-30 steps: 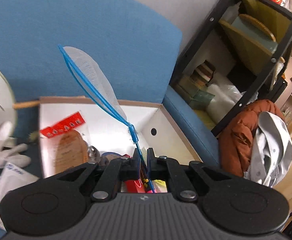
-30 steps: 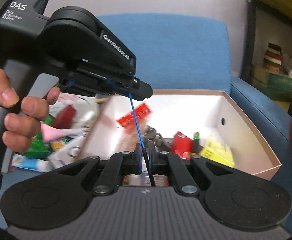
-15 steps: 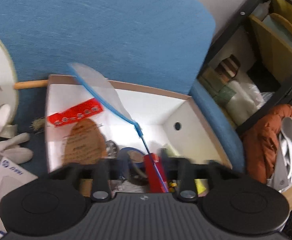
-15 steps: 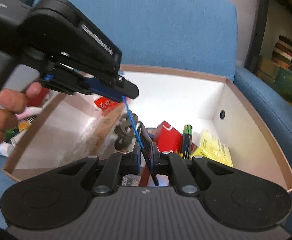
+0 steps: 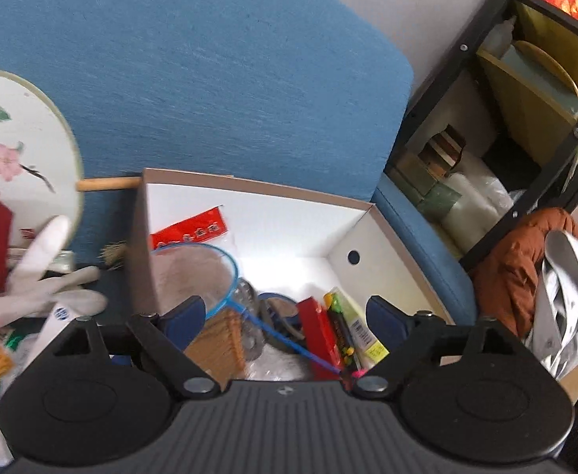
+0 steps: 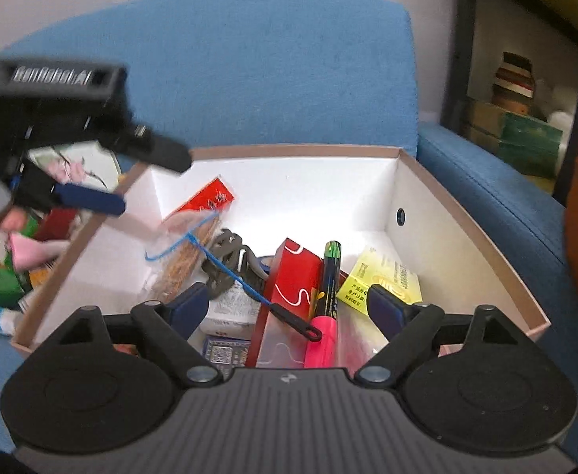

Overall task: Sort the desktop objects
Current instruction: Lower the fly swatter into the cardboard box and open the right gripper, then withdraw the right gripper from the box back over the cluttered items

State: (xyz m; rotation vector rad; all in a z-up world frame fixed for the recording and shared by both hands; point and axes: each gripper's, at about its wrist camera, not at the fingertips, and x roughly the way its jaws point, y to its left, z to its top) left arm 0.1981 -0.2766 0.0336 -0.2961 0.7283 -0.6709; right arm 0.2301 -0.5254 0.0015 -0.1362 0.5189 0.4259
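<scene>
A blue fly swatter [image 6: 225,264] with a clear head and a black handle end lies inside the white cardboard box [image 6: 466,233] on top of other items. It also shows in the left wrist view [image 5: 225,296]. My left gripper [image 5: 285,316] is open and empty above the box [image 5: 368,229]; it appears blurred at the left of the right wrist view [image 6: 138,173]. My right gripper [image 6: 289,304] is open and empty over the box's near side.
The box holds a red box [image 6: 292,280], a marker pen [image 6: 326,296], a yellow packet [image 6: 383,276] and a red-labelled bag [image 6: 206,201]. A round paper fan [image 5: 16,158] and loose items lie left of the box on the blue sofa. A black shelf [image 5: 526,118] stands at the right.
Both grippers opened and let go of the fly swatter, which dropped flat into the box. The left gripper drew back to the left.
</scene>
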